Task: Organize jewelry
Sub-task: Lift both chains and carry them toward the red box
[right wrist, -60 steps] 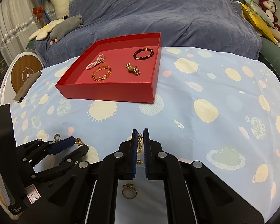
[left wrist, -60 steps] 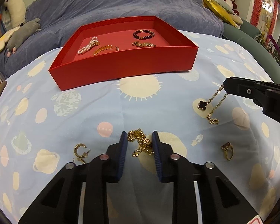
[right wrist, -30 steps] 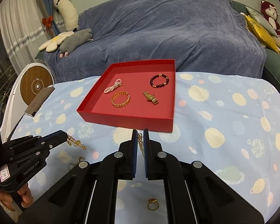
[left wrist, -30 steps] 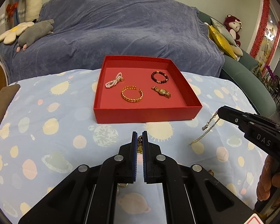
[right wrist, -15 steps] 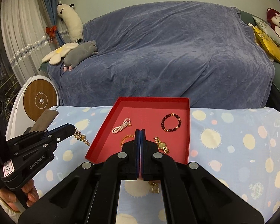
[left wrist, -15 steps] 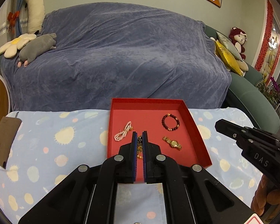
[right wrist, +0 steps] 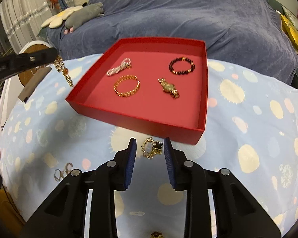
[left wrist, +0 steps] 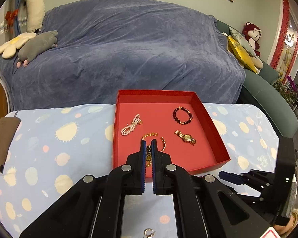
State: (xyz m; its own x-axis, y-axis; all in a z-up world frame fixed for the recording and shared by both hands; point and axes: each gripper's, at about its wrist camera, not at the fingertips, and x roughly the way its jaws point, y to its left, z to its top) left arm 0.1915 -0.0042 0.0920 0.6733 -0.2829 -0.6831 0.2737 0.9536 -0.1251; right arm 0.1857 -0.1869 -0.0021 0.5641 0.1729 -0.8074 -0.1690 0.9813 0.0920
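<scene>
- We see the left gripper (left wrist: 147, 145) clenched on a chunky gold chain bracelet (right wrist: 63, 72), which dangles from its tips above the table's left part, just outside the left wall of the shallow red cardboard tray (right wrist: 201, 127).
- In the left wrist view that chain is mostly hidden between the blue pads; only a few links show.
- The right gripper (right wrist: 150, 147) is opening, its jaws partway apart with nothing pressed; a gold necklace with a black clover pendant (right wrist: 153, 148) lies heaped between them on the blue planet-print tablecloth (right wrist: 248, 119), just before the tray's near wall.
- Inside the tray lie a pearl bracelet (right wrist: 119, 69), a gold link bangle (right wrist: 126, 88), a dark bead bracelet (right wrist: 181, 65) and a gold watch (right wrist: 168, 90).
- Small hoop earrings (right wrist: 62, 172) near the table's near-left edge are blurred.
- A clover piece (right wrist: 156, 234) is cut off by the bottom of the right wrist view.
</scene>
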